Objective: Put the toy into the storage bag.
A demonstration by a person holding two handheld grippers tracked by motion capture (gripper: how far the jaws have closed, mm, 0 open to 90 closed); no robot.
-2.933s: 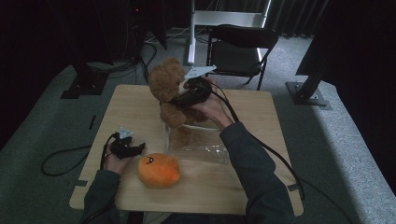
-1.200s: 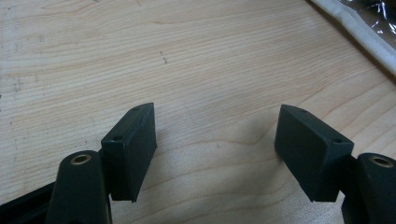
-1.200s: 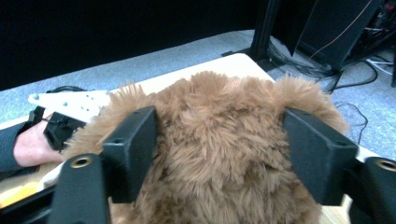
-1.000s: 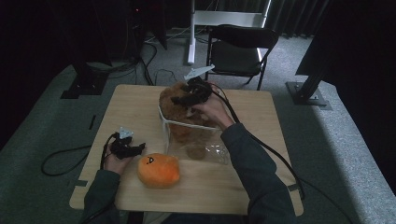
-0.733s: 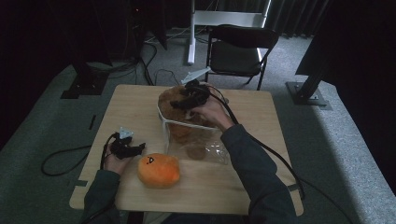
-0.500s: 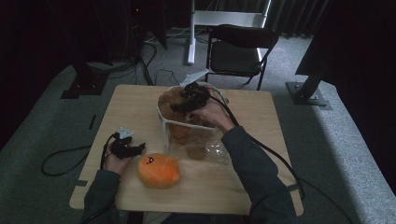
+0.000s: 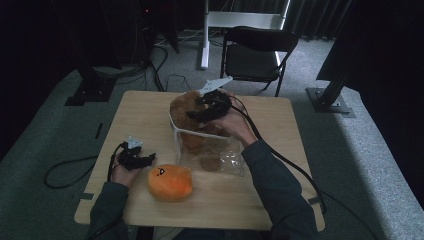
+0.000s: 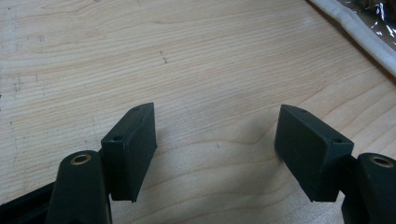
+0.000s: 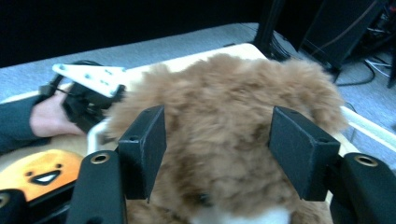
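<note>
Both forearms wear dark grey-green long sleeves (image 7: pixel 272 182) that enter from the bottom of the high view. The left gripper (image 7: pixel 136 157), in the lower left, is black with a small pale grey three-cornered plate on top and a black cable looping off to the left edge. The right gripper (image 7: pixel 212 102), at upper centre, is black too, topped by a larger pale plate with dark screw holes; its thick black cable runs down to the lower right. In the gripper views each jaw is a matt black rectangular block with small recessed holes, mounted on a rounded black arm with a brass-ringed eyelet.
</note>
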